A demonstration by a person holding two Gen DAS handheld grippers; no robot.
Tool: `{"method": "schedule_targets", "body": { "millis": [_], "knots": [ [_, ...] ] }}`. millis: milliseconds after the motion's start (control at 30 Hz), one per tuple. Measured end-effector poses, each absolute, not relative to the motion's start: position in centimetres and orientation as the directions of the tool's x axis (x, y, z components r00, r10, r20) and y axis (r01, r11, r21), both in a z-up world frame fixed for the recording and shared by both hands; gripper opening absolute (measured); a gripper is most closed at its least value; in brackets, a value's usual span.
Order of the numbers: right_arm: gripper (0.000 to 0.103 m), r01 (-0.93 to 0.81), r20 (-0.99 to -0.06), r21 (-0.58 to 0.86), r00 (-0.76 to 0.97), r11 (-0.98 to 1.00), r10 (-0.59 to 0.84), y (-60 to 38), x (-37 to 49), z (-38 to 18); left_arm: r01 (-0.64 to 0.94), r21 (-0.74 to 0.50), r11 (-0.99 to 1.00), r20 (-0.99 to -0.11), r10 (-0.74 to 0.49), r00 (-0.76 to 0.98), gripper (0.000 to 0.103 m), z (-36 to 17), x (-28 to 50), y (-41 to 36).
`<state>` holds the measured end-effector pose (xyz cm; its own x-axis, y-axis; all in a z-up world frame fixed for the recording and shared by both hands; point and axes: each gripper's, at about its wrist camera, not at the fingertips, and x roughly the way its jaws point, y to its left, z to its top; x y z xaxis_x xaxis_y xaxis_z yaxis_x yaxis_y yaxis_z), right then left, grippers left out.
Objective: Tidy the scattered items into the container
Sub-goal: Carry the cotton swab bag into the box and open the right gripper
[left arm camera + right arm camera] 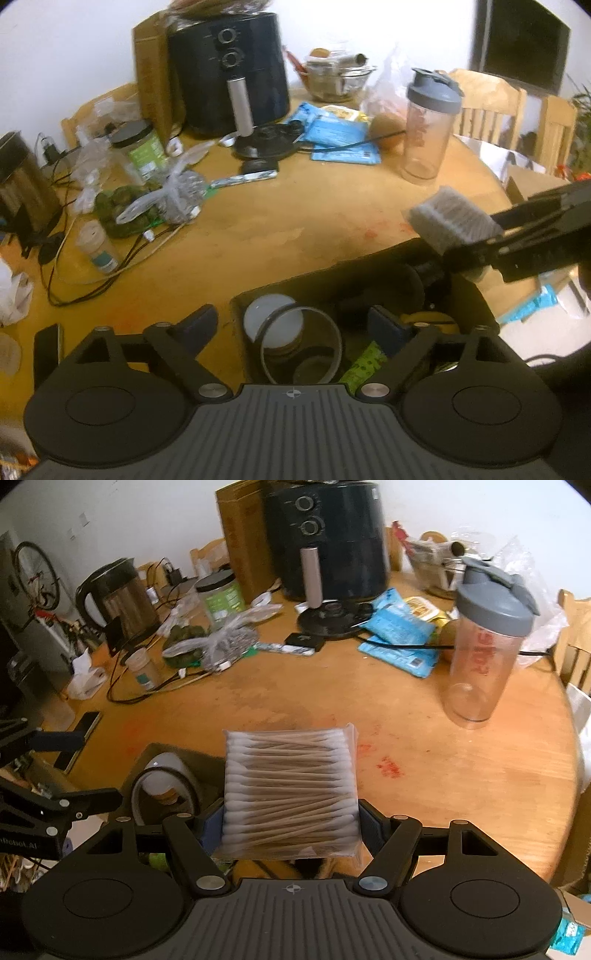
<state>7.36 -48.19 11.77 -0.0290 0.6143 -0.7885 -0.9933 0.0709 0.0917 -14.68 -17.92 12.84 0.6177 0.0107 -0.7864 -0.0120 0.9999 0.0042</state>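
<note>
Right gripper [291,823] jaws closed onto a clear pack of cotton swabs [291,794], one blue pad on each short side, pack lying flat and sticking forward past the fingertips. In the left wrist view the same pack [452,219] hangs in the air above the far right corner of the container [476,295], not touching it, with the right gripper [491,236] reaching in from the right edge, roughly level, slightly tilted down toward the box.

Left gripper [295,325] jaws spread wide, holding nothing; left finger over bare table just left of the container, right finger over its inside. It points forward and down over the near end of the container.

Container is a dark open box on the wooden table [295,206], at the near edge. Inside it: a roll of clear tape [301,345] against a white round lid [269,314] at the left end, a green packet [364,365] in the middle, something yellow [430,321] toward the right; deeper contents too dark to tell.

Beyond the container, bare table with red marks, then a clear shaker bottle [430,125] with grey lid standing upright far right of it. Farther back, blue packets [343,138], a black air fryer [231,70], a green-label jar [142,147] and a tangle of cables [96,266] far left of the container
</note>
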Motion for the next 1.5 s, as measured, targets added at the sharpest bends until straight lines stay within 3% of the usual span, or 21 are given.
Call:
{"method": "schedule_targets", "body": {
  "millis": [67, 100, 800, 867, 1000, 1500],
  "knots": [
    [0.074, -0.995, -0.791, 0.092, -0.045, 0.046, 0.611, -48.1, 6.9, 11.7, -0.044, -0.016, 0.999, -0.790, 0.015, 0.612, 0.096, 12.8, -14.8, -17.4],
    [0.074, -0.995, -0.792, 0.092, -0.052, 0.035, 0.608, -48.0, 6.7, 11.7, -0.056, -0.029, 0.998, -0.792, 0.011, 0.611, 0.103, 12.8, -14.9, -17.1],
    [0.075, -0.991, -0.829, 0.127, -0.135, -0.051, 0.543, -45.7, 2.2, 10.7, -0.219, -0.058, 0.974, -0.845, 0.069, 0.530, 0.103, 12.1, -18.6, -13.7],
    [0.086, -0.985, -0.848, 0.169, -0.164, -0.037, 0.503, -45.4, 2.1, 10.1, -0.226, -0.062, 0.972, -0.852, 0.066, 0.519, 0.103, 11.9, -19.0, -13.5],
    [0.096, -0.980, -0.857, 0.195, -0.195, -0.051, 0.478, -45.6, 1.6, 9.8, -0.230, -0.069, 0.971, -0.857, 0.060, 0.511, 0.103, 11.9, -19.4, -13.2],
    [0.103, -0.991, -0.877, 0.127, -0.135, -0.047, 0.462, -45.8, 1.7, 10.3, -0.200, -0.095, 0.975, -0.827, 0.035, 0.562, 0.103, 13.0, -18.8, -13.5]
  ]
}}
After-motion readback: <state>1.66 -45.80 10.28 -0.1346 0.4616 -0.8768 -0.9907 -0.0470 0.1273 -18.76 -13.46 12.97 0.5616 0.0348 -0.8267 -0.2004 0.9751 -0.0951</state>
